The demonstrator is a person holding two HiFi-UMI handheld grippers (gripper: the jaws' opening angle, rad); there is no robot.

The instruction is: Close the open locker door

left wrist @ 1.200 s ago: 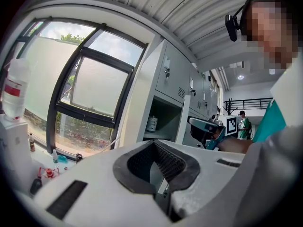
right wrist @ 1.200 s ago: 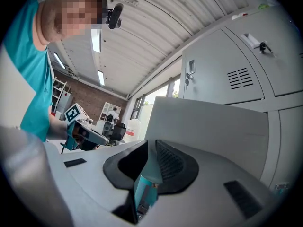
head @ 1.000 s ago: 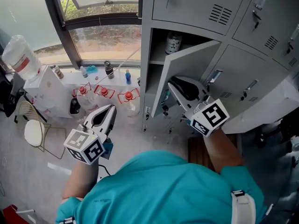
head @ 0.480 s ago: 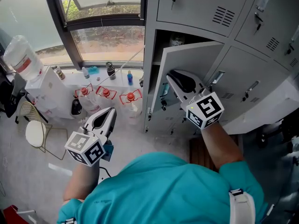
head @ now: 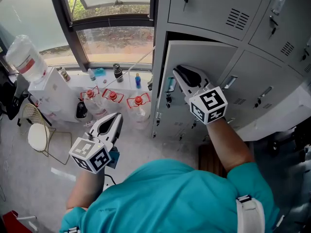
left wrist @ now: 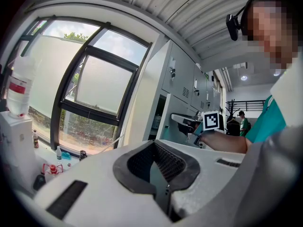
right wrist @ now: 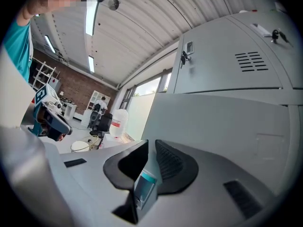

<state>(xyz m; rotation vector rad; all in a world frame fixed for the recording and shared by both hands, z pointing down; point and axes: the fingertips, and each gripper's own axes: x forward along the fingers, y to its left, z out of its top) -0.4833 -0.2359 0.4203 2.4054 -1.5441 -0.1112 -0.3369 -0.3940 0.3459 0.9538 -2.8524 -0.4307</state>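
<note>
The grey locker door [head: 214,57] stands almost flush with its frame, leaving a thin dark gap along the top and left. My right gripper [head: 178,73] lies against the door near its free left edge. Its jaws are closed on a thin tab with a teal label [right wrist: 144,183] at that edge; in the right gripper view [right wrist: 147,167] the door panel [right wrist: 222,126] fills the right side. My left gripper [head: 115,118] hangs low at the left, away from the lockers, holding nothing. Its jaws [left wrist: 154,167] are together.
Closed lockers [head: 265,89] surround the door above and to the right. Keys [head: 168,100] hang at the door's edge. Left of the lockers are a window, bottles on the sill [head: 116,72], red-capped jugs [head: 112,95], a water dispenser [head: 24,59] and a chair [head: 36,136].
The right gripper has swung up and left with the door, which went from about half open to nearly closed. The left gripper has barely moved.
</note>
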